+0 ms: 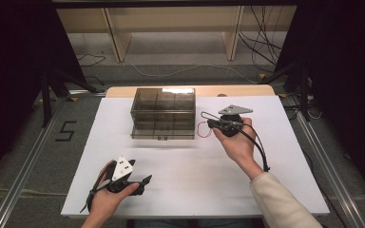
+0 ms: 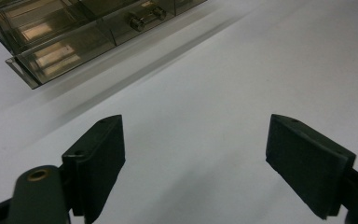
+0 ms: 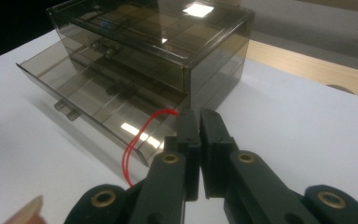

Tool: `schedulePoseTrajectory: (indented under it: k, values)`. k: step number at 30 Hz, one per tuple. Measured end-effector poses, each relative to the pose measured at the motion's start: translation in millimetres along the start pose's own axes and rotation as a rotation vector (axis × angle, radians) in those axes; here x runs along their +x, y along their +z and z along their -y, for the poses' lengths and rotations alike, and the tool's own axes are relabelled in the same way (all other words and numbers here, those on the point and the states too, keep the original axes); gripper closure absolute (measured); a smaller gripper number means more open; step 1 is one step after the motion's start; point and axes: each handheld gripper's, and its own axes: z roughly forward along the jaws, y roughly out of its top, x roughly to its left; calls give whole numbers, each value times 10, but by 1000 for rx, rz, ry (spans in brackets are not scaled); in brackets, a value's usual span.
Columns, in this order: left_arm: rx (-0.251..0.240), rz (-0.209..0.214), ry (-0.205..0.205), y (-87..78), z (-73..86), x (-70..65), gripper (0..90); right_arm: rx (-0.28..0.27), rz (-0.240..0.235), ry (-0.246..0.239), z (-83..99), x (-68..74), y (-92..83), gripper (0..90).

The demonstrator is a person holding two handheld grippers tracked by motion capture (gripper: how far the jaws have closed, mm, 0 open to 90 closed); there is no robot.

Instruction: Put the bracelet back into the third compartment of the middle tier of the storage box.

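- The red band (image 3: 137, 140) is pinched in my right tongs (image 3: 199, 122), jaws together on it; the loop hangs free to the side of the jaws, just beside the box's (image 1: 164, 113) lower drawer (image 3: 98, 109) at its right corner.
- I grip the band at one end only, so the rest of the loop stays visible and can, in my judgement, be lowered into a drawer cell without the jaws entering it.
- The lower drawer stands pulled out from the box, which leaves its cells open from above; the upper tier is in, under the lid.
- My right tongs sit level at the box's right side, near the drawer front, so the approach to the open cells is short.
- My left tongs (image 1: 123, 178) rest near me, well apart from the box, jaws wide apart and empty over bare table (image 1: 185, 190).
- I judge that the left is parked there to keep the path to the drawer free, and ready to steady the box.
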Motion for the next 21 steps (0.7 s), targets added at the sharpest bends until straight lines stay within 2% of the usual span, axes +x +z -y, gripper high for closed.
schedulePoseTrajectory:
  k: [21]
  values:
    - [0, 2, 2, -2, -2, 0, 194, 4, -18, -20, -70, 110, 139, 878]
